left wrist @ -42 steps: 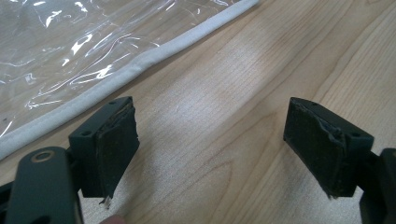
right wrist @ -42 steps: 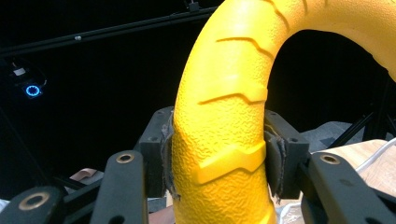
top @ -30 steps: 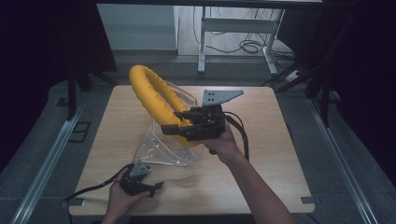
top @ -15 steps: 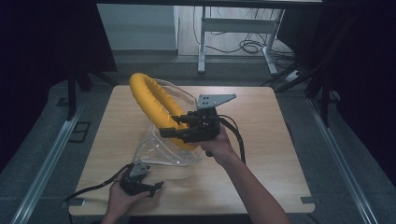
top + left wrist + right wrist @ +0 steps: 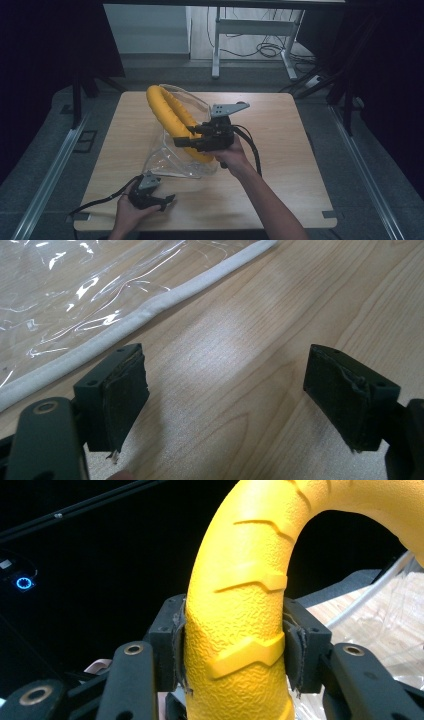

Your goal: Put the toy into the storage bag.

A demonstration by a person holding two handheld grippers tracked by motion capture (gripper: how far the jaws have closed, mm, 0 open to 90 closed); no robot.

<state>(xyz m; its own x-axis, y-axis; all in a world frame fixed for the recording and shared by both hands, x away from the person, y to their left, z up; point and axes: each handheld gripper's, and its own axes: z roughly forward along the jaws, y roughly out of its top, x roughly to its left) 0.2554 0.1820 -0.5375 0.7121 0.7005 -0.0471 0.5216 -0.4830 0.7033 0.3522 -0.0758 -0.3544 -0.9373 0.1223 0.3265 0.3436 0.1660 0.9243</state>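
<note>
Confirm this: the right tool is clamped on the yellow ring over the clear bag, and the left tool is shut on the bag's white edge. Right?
Not quite. The left tool is open over bare table, beside the bag's white edge, as the left gripper view shows. The right tool does clamp the yellow ring over the clear bag.

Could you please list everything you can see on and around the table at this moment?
Ring: one, yellow, textured, standing in the bag's mouth, clamped by the right gripper.
Plastic bag: one, clear with a white edge band, mid-table.
Table: one, light wood.
Desk frame: one, white, on the floor beyond the table.
Cables: several, dark, on that floor.
Right gripper: one, black, shut on the ring.
Left gripper: one, black, jaws open over bare table beside the bag.
</note>
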